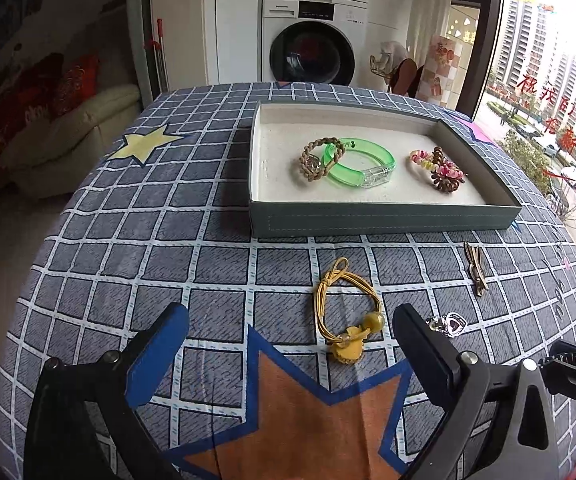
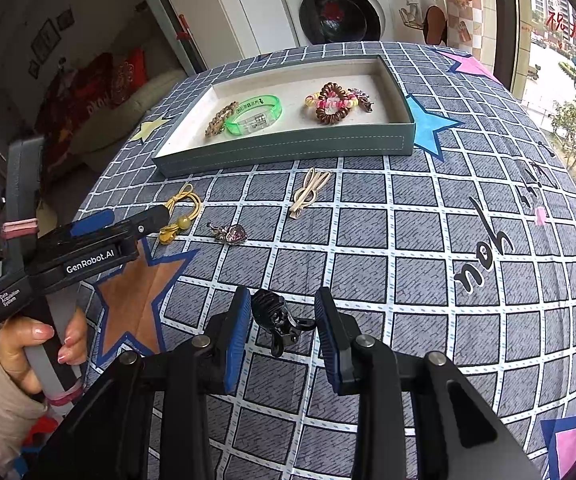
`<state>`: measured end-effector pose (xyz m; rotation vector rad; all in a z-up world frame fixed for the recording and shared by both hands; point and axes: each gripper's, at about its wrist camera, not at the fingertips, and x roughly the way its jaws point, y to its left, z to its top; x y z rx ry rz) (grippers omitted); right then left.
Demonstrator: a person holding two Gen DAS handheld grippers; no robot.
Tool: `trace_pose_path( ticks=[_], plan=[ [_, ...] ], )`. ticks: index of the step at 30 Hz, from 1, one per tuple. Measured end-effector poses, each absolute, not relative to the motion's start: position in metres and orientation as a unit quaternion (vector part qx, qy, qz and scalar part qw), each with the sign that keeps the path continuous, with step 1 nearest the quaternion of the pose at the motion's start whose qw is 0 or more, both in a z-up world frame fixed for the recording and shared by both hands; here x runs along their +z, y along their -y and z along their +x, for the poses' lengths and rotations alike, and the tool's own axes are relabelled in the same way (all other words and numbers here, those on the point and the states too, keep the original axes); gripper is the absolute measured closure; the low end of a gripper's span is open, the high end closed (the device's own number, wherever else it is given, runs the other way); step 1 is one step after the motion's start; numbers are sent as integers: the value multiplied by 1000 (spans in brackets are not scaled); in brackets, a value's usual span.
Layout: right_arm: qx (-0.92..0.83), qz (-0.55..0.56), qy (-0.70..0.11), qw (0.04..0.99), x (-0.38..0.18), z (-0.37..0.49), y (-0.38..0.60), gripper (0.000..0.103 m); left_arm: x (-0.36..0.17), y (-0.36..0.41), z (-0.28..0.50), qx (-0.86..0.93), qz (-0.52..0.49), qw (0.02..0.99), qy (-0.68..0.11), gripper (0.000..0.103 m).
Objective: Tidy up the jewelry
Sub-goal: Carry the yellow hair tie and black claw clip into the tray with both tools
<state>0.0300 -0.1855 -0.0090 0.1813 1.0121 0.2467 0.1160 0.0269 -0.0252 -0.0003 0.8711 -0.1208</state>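
Yellow elastic hair tie [image 1: 344, 312] is lying just ahead of the left tongs [image 1: 288, 336], which are gaping wide and grasping nothing; its loop is running away toward the tray [image 1: 384, 216]. Further right, a black claw clip [image 2: 279, 320] is sitting on the checked surface [image 2: 408, 240] between the released right tongs [image 2: 283, 336], untouched, long axis roughly along the fingers, so the right hand is nearer. Its underside is hidden.

open cloth [image 2: 428, 240] btwn tray [image 2: 288, 148] & right jaws; gold clip [image 2: 308, 192] in path.
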Motion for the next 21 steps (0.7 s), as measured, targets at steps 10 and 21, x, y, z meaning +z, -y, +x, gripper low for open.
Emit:
trace_pose_path(
  ticks=[10, 21],
  plan=[
    [116, 93, -484, 862, -11, 28, 190, 67, -41, -7, 128, -73, 57, 891, -445, 6],
    [114, 101, -481, 864, -7, 29, 195, 67, -39, 11, 119, -138, 66, 882, -446, 76]
  ],
)
